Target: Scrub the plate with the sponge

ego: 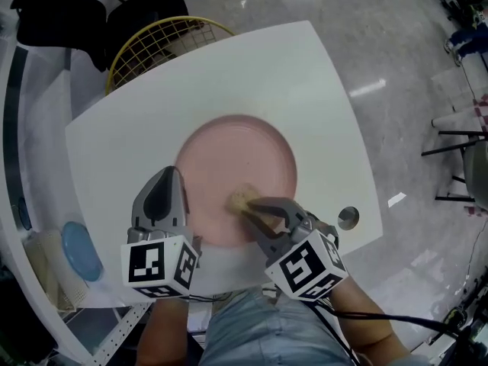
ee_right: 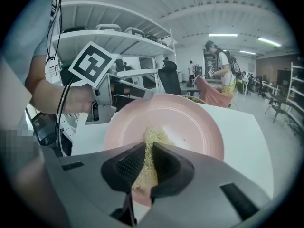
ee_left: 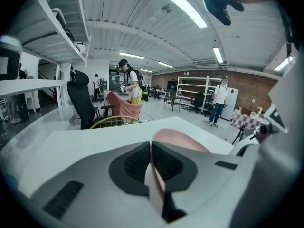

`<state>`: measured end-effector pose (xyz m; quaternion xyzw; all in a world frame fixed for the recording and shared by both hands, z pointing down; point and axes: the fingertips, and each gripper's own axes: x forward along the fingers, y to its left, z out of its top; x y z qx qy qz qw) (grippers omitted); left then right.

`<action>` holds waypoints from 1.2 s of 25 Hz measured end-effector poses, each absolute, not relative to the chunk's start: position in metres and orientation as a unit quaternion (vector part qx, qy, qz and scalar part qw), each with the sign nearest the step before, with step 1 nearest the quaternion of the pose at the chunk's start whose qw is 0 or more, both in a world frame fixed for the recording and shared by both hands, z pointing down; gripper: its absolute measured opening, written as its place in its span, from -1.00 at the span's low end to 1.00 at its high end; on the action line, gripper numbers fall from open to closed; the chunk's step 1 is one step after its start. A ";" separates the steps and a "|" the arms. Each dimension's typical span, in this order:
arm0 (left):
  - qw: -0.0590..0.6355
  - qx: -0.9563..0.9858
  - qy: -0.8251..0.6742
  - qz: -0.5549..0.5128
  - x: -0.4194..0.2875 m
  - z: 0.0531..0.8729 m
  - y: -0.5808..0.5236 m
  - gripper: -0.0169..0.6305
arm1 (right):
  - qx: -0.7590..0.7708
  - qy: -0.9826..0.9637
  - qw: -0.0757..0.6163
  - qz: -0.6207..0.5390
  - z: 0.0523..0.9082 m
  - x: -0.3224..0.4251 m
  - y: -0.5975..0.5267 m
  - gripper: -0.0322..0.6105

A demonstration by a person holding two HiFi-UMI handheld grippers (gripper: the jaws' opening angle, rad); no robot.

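Where the sponge (ego: pixel 242 198) sits: clamped in right tongs (ego: pixel 254 207), pressed on the plate (ego: pixel 236 147), near half.
Left tongs (ee_left: pixel 151 151): gripping the plate's left rim.

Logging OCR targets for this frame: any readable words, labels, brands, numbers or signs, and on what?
No readable text in any view.
Left cube: black-and-white square marker patterns only, no letters or digits.
Right cube: the same, patterns only.
Plate, sponge, table: no print visible.
Background shelving and room in the gripper views: any print there is too small to read.
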<state>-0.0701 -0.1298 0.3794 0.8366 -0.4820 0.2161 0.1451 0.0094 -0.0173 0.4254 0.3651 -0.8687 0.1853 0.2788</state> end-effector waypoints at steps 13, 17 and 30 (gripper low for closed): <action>0.140 0.840 -0.476 0.220 -0.066 0.378 -0.131 -0.88 | 0.459 -0.809 0.302 0.210 0.441 0.071 -0.049 -0.73; 0.142 0.843 -0.472 0.215 -0.062 0.376 -0.131 -0.88 | 0.473 -0.804 0.299 0.201 0.437 0.077 -0.067 -0.73; 0.146 0.843 -0.474 0.208 -0.059 0.372 -0.137 -0.88 | 0.450 -0.837 0.268 0.157 0.414 0.042 -0.107 -0.73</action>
